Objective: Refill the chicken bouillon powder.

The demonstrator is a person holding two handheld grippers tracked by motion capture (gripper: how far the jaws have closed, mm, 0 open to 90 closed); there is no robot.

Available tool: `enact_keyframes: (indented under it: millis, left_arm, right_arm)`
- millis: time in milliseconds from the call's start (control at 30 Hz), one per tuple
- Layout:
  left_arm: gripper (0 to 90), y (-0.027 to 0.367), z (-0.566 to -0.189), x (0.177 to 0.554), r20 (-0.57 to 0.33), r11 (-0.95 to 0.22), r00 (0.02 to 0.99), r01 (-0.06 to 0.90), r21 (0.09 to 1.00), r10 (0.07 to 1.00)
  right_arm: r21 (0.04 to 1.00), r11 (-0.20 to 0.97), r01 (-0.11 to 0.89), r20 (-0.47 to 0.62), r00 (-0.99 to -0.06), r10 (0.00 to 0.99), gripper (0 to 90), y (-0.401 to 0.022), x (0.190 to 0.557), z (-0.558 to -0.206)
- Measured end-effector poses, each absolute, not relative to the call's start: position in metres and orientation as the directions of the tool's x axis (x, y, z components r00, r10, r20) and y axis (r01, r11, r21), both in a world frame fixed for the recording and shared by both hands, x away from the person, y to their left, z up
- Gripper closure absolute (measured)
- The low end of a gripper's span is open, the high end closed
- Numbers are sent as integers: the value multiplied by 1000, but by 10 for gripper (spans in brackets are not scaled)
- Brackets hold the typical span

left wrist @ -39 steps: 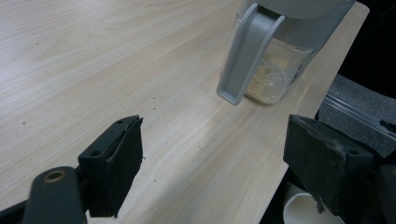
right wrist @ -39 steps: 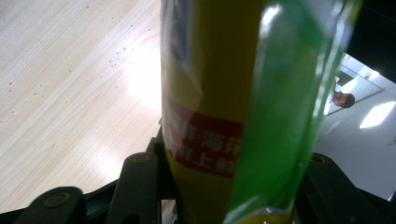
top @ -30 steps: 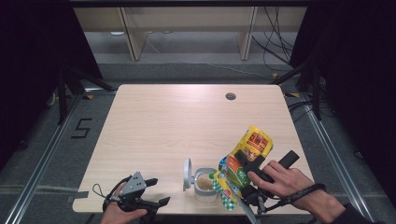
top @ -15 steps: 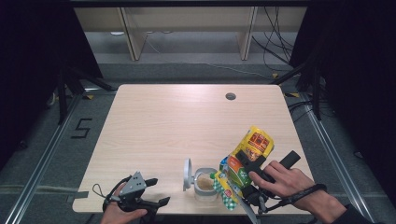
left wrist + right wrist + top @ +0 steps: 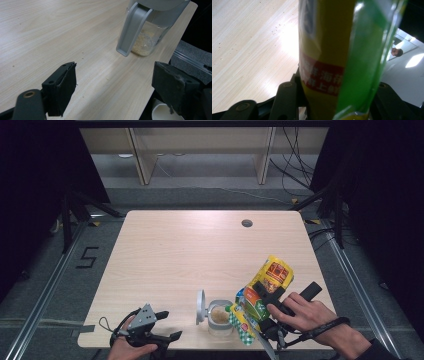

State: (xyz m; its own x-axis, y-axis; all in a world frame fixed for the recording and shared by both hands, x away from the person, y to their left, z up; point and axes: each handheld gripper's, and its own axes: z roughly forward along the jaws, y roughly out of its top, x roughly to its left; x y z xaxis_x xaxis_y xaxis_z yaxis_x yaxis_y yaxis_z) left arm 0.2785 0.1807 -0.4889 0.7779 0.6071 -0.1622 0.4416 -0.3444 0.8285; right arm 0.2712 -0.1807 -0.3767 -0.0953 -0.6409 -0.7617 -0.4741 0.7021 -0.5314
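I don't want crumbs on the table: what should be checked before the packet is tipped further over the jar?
1. Jar lid open: ok, lid stands up at its left.
2. Right gripper holds the snack packet: ok, jaws clamp it.
3. Packet mouth over the jar opening: cannot tell.
4. Jar steadied: not ok, left gripper is open and apart from it.
5. Jar has room: ok, little powder at the bottom.
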Motion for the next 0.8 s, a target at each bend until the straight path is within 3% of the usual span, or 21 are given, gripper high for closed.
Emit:
enact_keyframes:
  millis: [800]
  left_arm:
    - [191,180,-489,278,-161,-343,776,442,829,610]
  right_arm:
    - [-525,703,-479,-763,-100,-638,589,-180,272,-376]
